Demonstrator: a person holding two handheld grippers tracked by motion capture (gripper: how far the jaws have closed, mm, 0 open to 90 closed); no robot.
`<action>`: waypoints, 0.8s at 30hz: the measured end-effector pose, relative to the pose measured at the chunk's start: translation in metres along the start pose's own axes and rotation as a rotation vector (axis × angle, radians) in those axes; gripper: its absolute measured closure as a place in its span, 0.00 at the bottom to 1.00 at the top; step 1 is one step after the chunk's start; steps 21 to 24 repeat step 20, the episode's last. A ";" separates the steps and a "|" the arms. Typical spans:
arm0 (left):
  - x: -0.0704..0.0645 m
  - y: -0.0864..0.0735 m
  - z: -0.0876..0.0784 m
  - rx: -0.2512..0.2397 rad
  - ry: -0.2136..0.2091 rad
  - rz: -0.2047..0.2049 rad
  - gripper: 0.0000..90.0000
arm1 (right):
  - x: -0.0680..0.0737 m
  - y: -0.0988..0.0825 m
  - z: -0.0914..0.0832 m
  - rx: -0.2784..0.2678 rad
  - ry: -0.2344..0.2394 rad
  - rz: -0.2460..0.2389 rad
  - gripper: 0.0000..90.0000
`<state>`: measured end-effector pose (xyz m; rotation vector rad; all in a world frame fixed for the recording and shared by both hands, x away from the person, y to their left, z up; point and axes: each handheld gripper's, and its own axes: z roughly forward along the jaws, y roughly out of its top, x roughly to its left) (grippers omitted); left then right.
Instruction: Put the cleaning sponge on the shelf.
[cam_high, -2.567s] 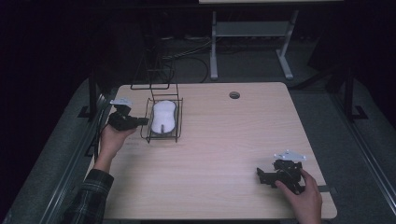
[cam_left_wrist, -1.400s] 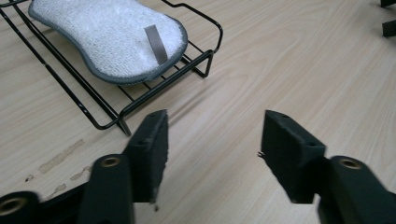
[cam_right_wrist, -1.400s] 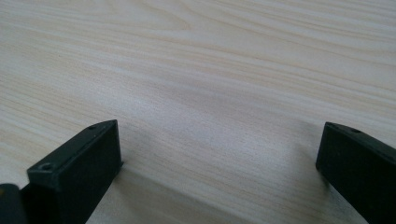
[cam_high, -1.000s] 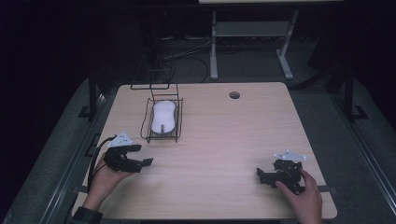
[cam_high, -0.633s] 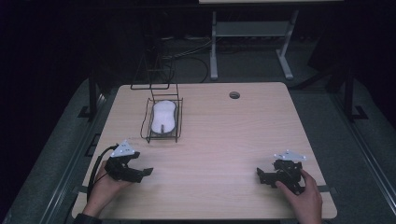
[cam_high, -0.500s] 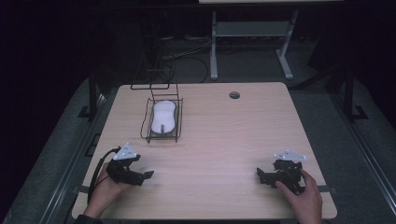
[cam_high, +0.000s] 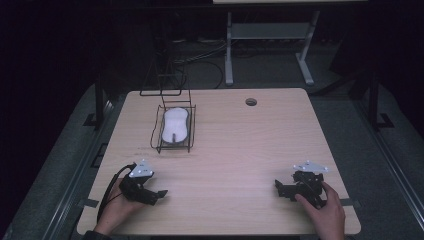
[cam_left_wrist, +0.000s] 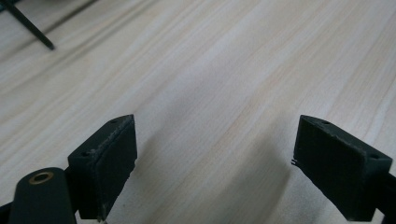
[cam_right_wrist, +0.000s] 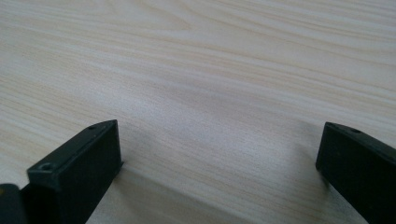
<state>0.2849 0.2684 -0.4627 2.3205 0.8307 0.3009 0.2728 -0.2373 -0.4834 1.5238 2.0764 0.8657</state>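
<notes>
Plainly both pairs of jaws stand wide apart with nothing but bare wood grain between them: in the left gripper view the two black pads of the left gripper (cam_left_wrist: 212, 168) frame only the table (cam_left_wrist: 243, 70), and the right gripper view gives the same for the right gripper (cam_right_wrist: 219, 172). The left gripper's jaws have just been opening, and no thing lies between them. From above, the left gripper (cam_high: 159, 193) rests low near the table's front left corner in the person's left hand (cam_high: 116, 207), its cable looping off the edge, while the right gripper (cam_high: 278, 186) sits near the front right corner under the right hand (cam_high: 327, 212); both look parked there, well clear of the work, as one would set them once the handling is finished. The white computer mouse (cam_high: 175, 125) lies inside the black wire basket (cam_high: 159, 131) toward the far left of the table, lengthwise along it, well apart from either gripper. A small round cable hole (cam_high: 251, 102) sits near the far edge. I judge the placing done.
</notes>
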 end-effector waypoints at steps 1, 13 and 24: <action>0.000 0.000 0.000 0.000 0.000 0.000 0.14 | 0.000 0.000 0.000 0.000 0.000 0.000 0.00; 0.001 -0.013 0.005 -0.105 -0.004 0.015 0.14 | 0.000 0.000 0.000 0.000 0.000 0.000 0.00; 0.001 -0.013 0.005 -0.105 -0.003 0.015 0.14 | 0.000 0.000 0.000 0.000 -0.001 0.000 0.00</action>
